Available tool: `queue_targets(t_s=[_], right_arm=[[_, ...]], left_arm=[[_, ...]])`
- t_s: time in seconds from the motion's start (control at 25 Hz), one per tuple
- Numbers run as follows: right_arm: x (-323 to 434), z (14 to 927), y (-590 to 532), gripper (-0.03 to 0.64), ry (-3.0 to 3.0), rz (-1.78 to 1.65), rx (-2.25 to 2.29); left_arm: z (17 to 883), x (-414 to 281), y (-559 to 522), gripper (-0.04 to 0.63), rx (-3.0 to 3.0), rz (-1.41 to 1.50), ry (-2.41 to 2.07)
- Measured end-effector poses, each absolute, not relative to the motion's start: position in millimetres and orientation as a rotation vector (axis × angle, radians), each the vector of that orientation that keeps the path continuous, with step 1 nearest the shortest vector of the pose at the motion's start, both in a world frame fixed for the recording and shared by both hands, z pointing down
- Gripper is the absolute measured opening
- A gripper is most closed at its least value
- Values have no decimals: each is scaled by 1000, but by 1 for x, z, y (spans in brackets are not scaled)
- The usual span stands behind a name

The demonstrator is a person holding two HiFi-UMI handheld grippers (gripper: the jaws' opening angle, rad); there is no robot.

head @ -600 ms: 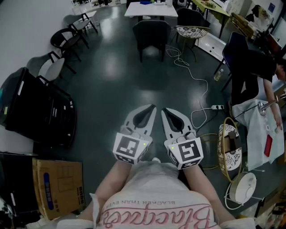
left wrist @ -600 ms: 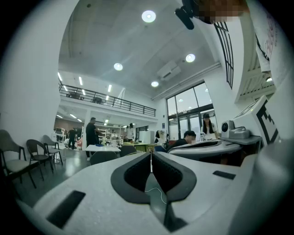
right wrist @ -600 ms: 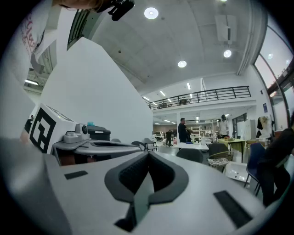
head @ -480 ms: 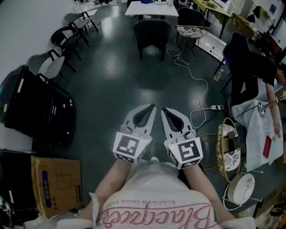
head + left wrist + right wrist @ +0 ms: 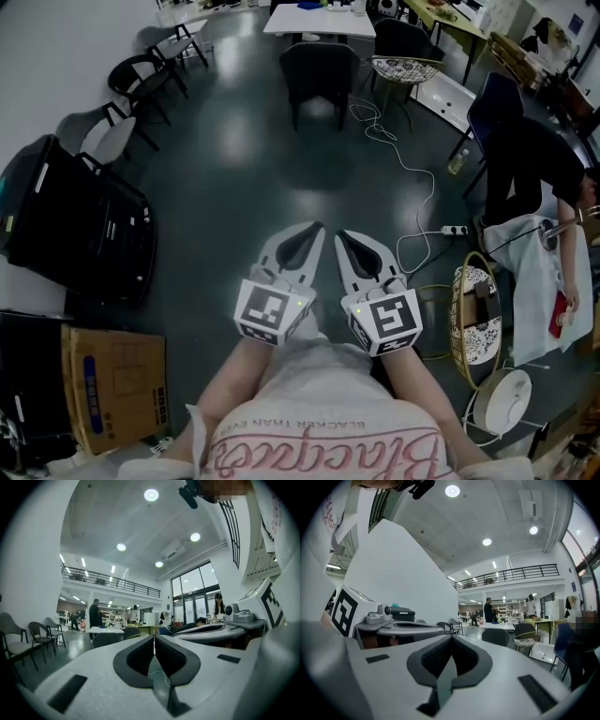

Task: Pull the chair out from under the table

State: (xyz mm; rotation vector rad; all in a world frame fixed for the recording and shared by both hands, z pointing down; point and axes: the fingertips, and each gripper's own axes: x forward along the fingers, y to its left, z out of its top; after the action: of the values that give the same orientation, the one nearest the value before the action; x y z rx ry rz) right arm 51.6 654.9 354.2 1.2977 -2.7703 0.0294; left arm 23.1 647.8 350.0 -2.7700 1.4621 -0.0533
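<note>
A dark chair [image 5: 319,70] stands far ahead across the floor, its back towards me, tucked at a white table [image 5: 319,19]. My left gripper [image 5: 321,226] and right gripper [image 5: 339,232] are held side by side close to my body, level and pointing at the chair. Both are shut with nothing between the jaws. In the left gripper view the left gripper [image 5: 153,641] has its pads meeting, and the chair [image 5: 107,640] shows small beyond it. In the right gripper view the right gripper [image 5: 451,637] is likewise shut, with the chair [image 5: 496,637] in front of the table [image 5: 493,626].
Black chairs [image 5: 141,80] line the left wall above a black cart [image 5: 75,225] and a cardboard box [image 5: 117,375]. A white cable [image 5: 412,187] snakes over the floor to a power strip. A wicker basket [image 5: 473,309], a wicker chair [image 5: 403,67] and a bent-over person [image 5: 534,150] are on the right.
Both grippers keep their place and stay shut. The person at the right has bent a little lower.
</note>
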Motion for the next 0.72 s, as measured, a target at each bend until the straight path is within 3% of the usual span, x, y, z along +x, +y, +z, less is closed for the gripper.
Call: queue_targets(t_s=[0.72], right_arm=[[41, 375, 516, 5, -2764, 62, 1272]], left_arm=[[369, 9, 497, 6, -2814, -17, 1505]])
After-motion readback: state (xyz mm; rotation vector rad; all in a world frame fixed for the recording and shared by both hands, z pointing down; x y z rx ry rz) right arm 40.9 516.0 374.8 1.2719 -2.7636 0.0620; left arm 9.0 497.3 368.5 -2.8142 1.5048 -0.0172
